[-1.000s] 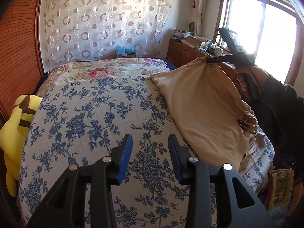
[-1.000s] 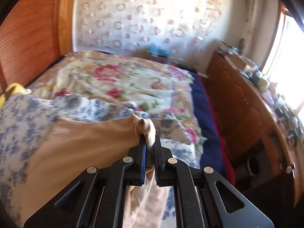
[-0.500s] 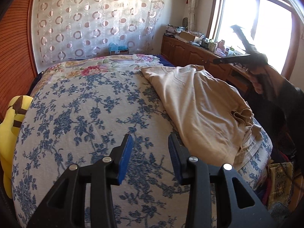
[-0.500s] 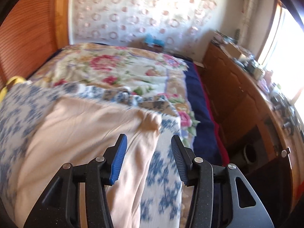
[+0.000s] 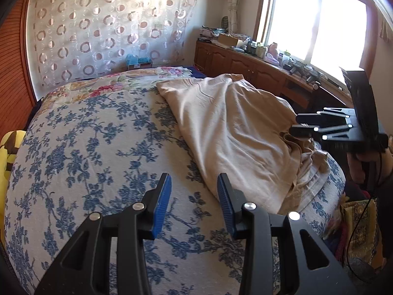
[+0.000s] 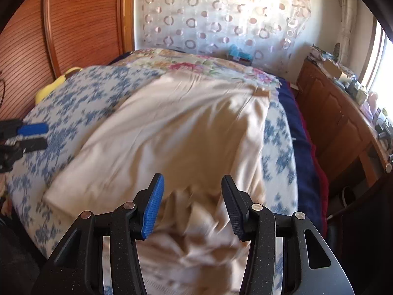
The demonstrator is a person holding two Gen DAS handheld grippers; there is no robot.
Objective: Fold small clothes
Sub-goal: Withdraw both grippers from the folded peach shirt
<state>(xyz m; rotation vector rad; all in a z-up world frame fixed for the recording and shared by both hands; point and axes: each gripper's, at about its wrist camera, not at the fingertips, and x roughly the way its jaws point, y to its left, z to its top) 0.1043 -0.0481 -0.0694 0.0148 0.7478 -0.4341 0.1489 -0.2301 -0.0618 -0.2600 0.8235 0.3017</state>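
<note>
A beige garment (image 5: 233,127) lies spread along the right side of the bed, with its near end bunched into folds (image 6: 196,233). My left gripper (image 5: 194,186) hovers open over the blue floral bedspread (image 5: 98,147), just left of the garment's near edge, with nothing between its fingers. My right gripper (image 6: 191,186) stands open above the bunched near end, not touching the cloth; this view is motion-blurred. The right gripper (image 5: 294,124) also shows at the bed's right edge in the left wrist view. The left gripper (image 6: 40,136) shows at the left edge of the right wrist view.
A yellow plush toy (image 5: 9,145) sits at the bed's left edge. A floral quilt (image 5: 110,83) covers the far end. A wooden cabinet (image 5: 258,66) with clutter runs under the window on the right. Bags (image 5: 356,221) lie by the bed's near right corner.
The right gripper let go of the garment's far corner, opened, and drew back to the near end. The garment dropped flat onto the bed. The left gripper drifted slightly toward the garment.
</note>
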